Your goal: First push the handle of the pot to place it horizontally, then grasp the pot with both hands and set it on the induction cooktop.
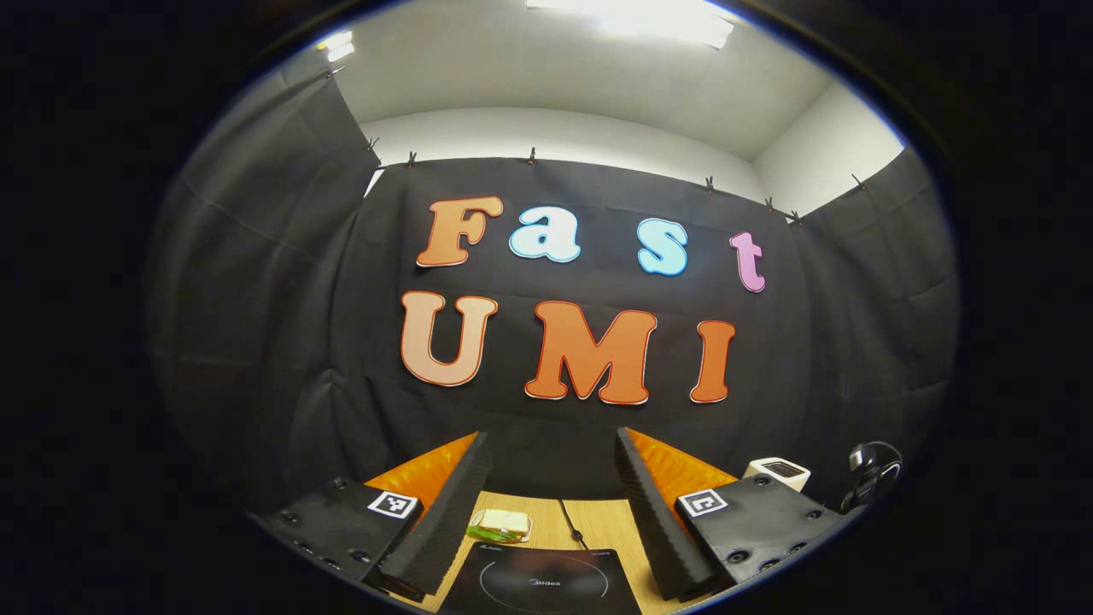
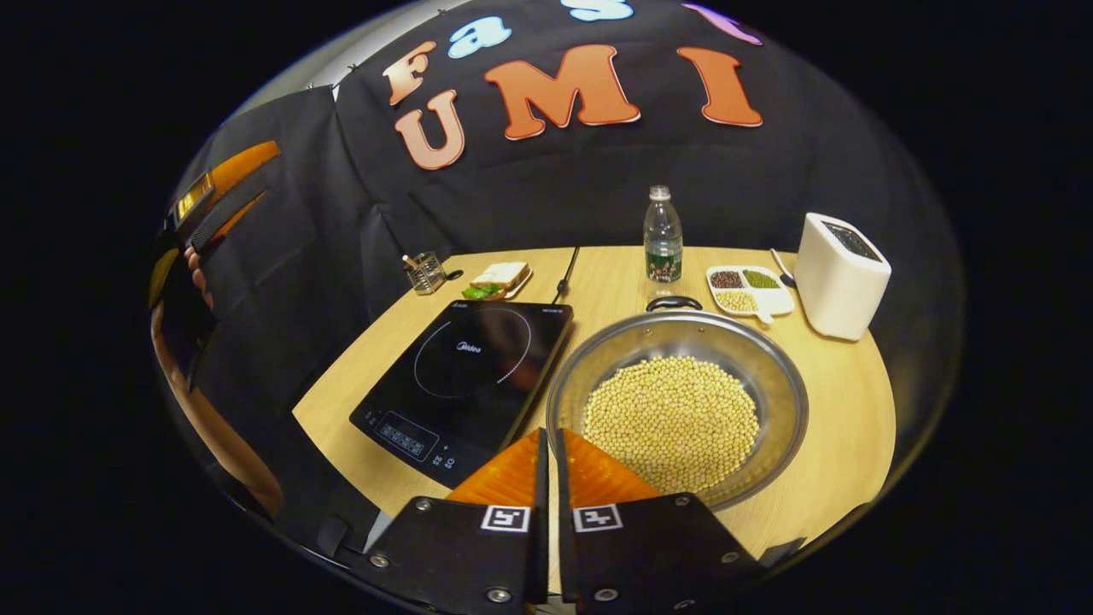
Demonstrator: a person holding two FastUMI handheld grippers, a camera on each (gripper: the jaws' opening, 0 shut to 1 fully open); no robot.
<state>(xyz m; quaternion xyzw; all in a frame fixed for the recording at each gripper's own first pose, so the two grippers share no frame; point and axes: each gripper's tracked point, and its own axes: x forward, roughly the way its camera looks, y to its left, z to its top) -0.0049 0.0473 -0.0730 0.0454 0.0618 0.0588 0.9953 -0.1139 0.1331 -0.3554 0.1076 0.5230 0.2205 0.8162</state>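
Left gripper [image 1: 553,478] is held up high, aimed at the cloth wall; its fingers [image 1: 444,521] are spread wide apart and hold nothing. Below them, the near part of the counter [image 1: 598,525] shows with the cooktop [image 1: 542,581] and a sandwich [image 1: 501,524] on a plate just beyond it.

Right gripper [image 2: 551,453] hangs over the near edge of the counter [image 2: 854,410]; its fingers [image 2: 512,478] are clenched together with only a thin slit between them, nothing pinched. Their tips sit at the near left rim of the pot [image 2: 677,406].

The pot stands on the counter just right of the cooktop [image 2: 465,376], not on it. It is filled with pale beans [image 2: 672,420]. One dark handle [image 2: 674,302] shows at its far rim.

Far side: a water bottle [image 2: 663,235] upright behind the pot, a divided dish [image 2: 750,290] of beans and grains to its right, a white box [image 2: 841,275] at far right. The sandwich [image 2: 499,278] and a small glass holder [image 2: 425,273] lie beyond the cooktop.

At the left edge of the right gripper view, a person's arm [image 2: 205,418] holds up the other gripper [image 2: 213,192].
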